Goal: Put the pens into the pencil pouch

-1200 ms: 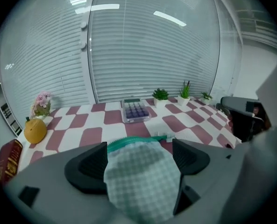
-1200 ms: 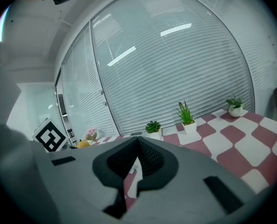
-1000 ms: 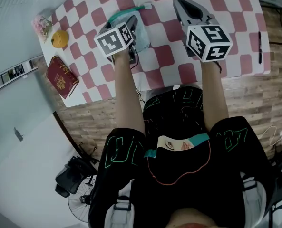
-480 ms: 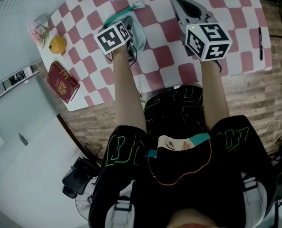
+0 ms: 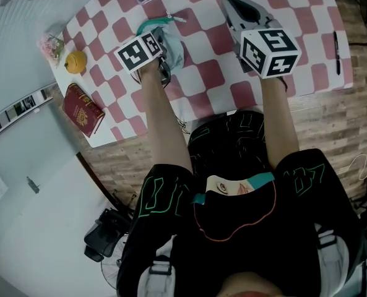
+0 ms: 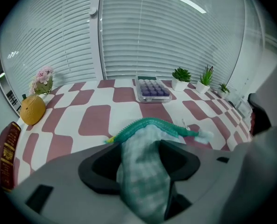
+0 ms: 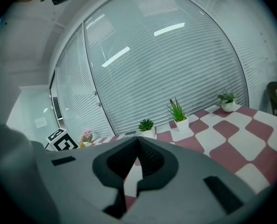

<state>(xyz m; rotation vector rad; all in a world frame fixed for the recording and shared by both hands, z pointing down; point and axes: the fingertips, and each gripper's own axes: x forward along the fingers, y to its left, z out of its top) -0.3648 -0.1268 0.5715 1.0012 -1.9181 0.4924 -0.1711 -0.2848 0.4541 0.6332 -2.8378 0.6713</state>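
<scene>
The pale green checked pencil pouch (image 5: pixel 172 44) with a teal zipper lies on the red-and-white checked table (image 5: pixel 211 73). My left gripper (image 5: pixel 163 49) points steeply down at it. In the left gripper view the pouch (image 6: pixel 145 171) fills the gap between the jaws of that gripper (image 6: pixel 140 149); they have just been closing and press on the fabric. My right gripper (image 5: pixel 233 6) hovers over the table's middle. In the right gripper view the right gripper (image 7: pixel 137 141) is shut with nothing in it. A black pen (image 5: pixel 336 51) lies near the table's right edge, far from both grippers.
An orange (image 5: pixel 75 61), small pink flowers (image 5: pixel 50 42) and a red book (image 5: pixel 81 108) sit at the table's left end. A tray of purple items (image 6: pixel 152 88) and small potted plants (image 6: pixel 181 77) stand along the far side by the blinds.
My left gripper has shifted left and down onto the pouch, and the pouch has bunched up under it. The right gripper has stayed put.
</scene>
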